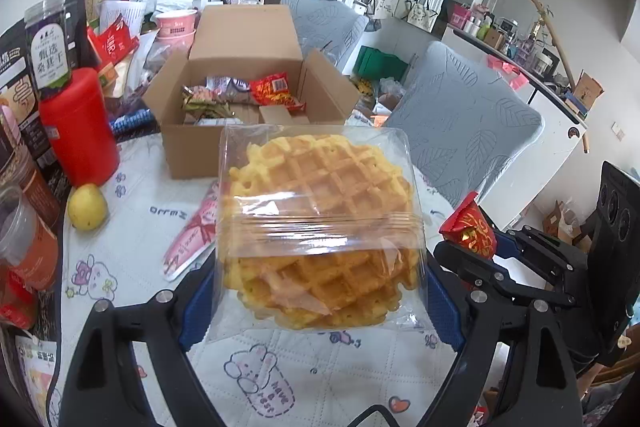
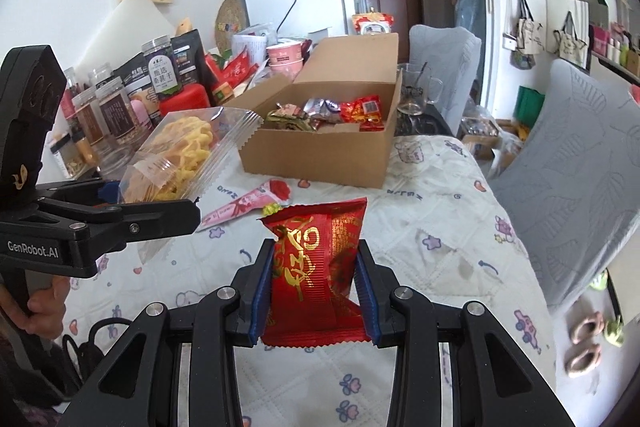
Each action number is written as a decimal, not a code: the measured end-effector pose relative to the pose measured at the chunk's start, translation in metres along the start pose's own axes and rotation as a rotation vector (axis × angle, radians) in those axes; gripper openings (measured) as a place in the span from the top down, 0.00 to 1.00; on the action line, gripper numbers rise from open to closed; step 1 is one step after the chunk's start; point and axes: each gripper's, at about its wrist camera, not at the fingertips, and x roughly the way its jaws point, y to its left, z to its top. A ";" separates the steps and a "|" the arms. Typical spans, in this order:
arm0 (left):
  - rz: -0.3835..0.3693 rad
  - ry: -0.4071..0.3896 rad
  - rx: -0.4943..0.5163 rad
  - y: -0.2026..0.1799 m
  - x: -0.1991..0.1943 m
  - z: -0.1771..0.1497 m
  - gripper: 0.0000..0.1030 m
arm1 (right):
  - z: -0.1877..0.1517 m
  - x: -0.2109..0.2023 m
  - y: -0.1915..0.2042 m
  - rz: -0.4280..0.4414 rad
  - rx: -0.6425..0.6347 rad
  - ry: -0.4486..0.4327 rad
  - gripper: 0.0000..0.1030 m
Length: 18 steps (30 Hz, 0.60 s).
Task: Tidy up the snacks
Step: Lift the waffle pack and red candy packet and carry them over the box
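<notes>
Snacks were the subject: several wrapped ones already lay in the open cardboard box [image 1: 256, 131] at the table's far edge.

Left wrist view: the left gripper [image 1: 320, 291] pinched one clear waffle pack [image 1: 320, 227] between wide-set jaws, raised above the table [image 1: 132, 247] short of the box. One pink cone-shaped snack [image 1: 188, 243] lay loose on the cloth mid-table, and one yellow fruit [image 1: 87, 207] sat near the left edge.

Right wrist view: the right gripper [image 2: 316, 291] was closed on one red foil packet [image 2: 316, 267], also raised above the table.

Judgement: partly done. Two snacks were in hand and one cone remained on the cloth; the count inside the box could not be determined.
</notes>
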 end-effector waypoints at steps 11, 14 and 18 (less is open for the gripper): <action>0.010 -0.056 -0.004 0.001 0.003 0.043 0.14 | 0.042 0.002 -0.015 0.000 -0.019 -0.059 0.64; 0.024 -0.078 0.004 0.003 0.003 0.058 0.14 | 0.055 0.007 -0.018 0.010 -0.028 -0.072 0.64; 0.030 -0.104 0.007 0.006 0.007 0.079 0.14 | 0.075 0.013 -0.021 0.015 -0.035 -0.096 0.64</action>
